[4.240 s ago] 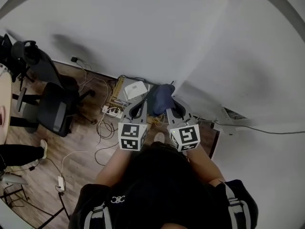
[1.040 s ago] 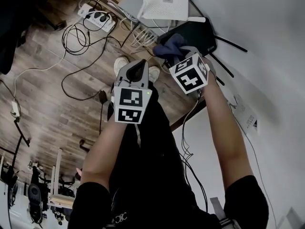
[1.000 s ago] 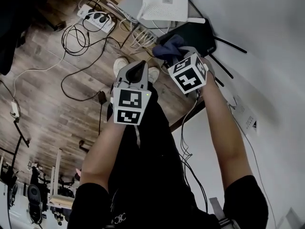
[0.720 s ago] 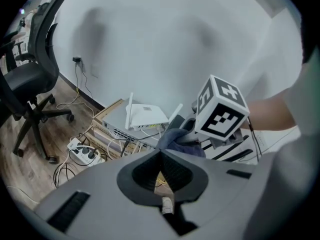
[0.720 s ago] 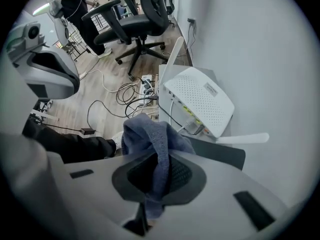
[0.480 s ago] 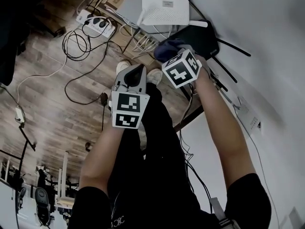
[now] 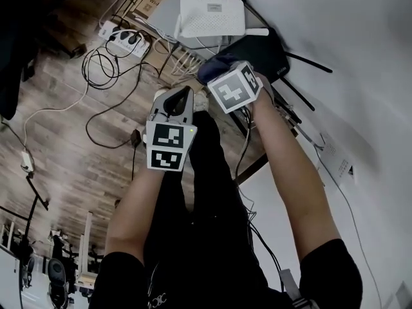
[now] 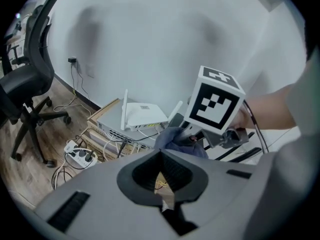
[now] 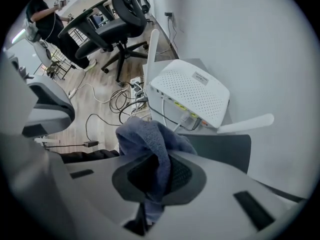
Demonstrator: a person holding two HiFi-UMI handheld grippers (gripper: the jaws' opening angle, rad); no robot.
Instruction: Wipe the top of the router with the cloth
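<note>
- Right gripper clamps a bunched blue cloth, poised just short of the white router ahead.
- Left gripper, jaws nearly together on nothing, hangs beside it.
- Wiping apparently not yet begun; the whole top is left to do.

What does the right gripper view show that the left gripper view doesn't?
Right gripper view only: the blue cloth pinched by the right tongs, and a person far behind. Left gripper view only: the left tongs shut on nothing, and the right tongs' marker cube. Both: the white router, the blue cloth and an office chair.
</note>
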